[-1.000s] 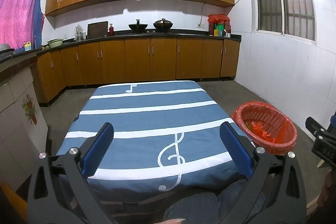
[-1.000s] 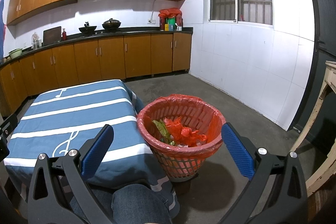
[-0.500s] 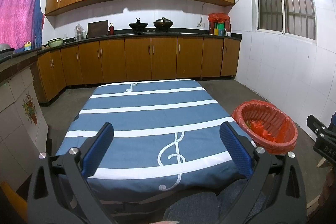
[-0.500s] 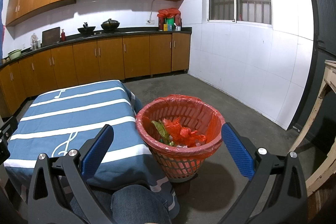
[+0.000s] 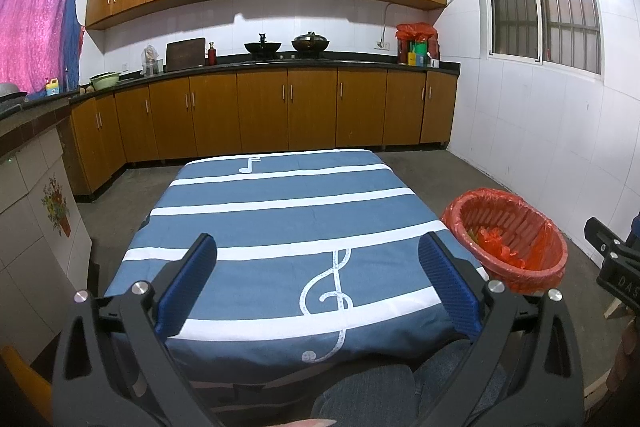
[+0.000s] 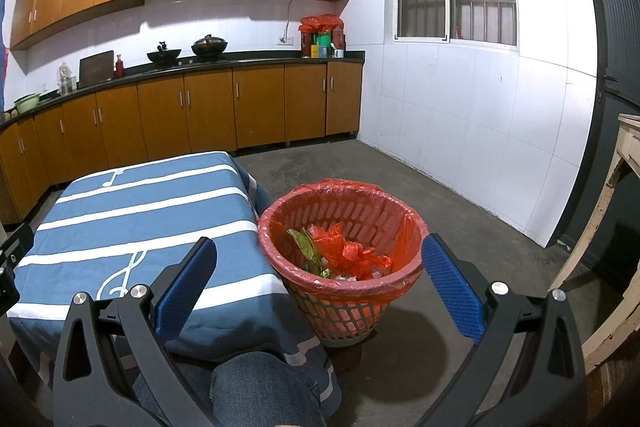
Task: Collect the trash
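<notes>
Two grippers, left gripper (image 5: 318, 259) and right gripper (image 6: 320, 261), gape wide and empty. The trash basket (image 6: 340, 259) stands upright beside the tablecloth (image 5: 280, 211), mouth upward.

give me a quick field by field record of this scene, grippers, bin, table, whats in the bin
left gripper: open, holds nothing, over the tablecloth
right gripper: open, holds nothing, aimed at the bin
bin: basket with red liner, on the floor beside the table's right edge
bin contents: crumpled red plastic, green leaf, pale scraps
table: blue cloth with white stripes and music notes; no trash visible on it
person: denim-clad knee at bottom edge
</notes>
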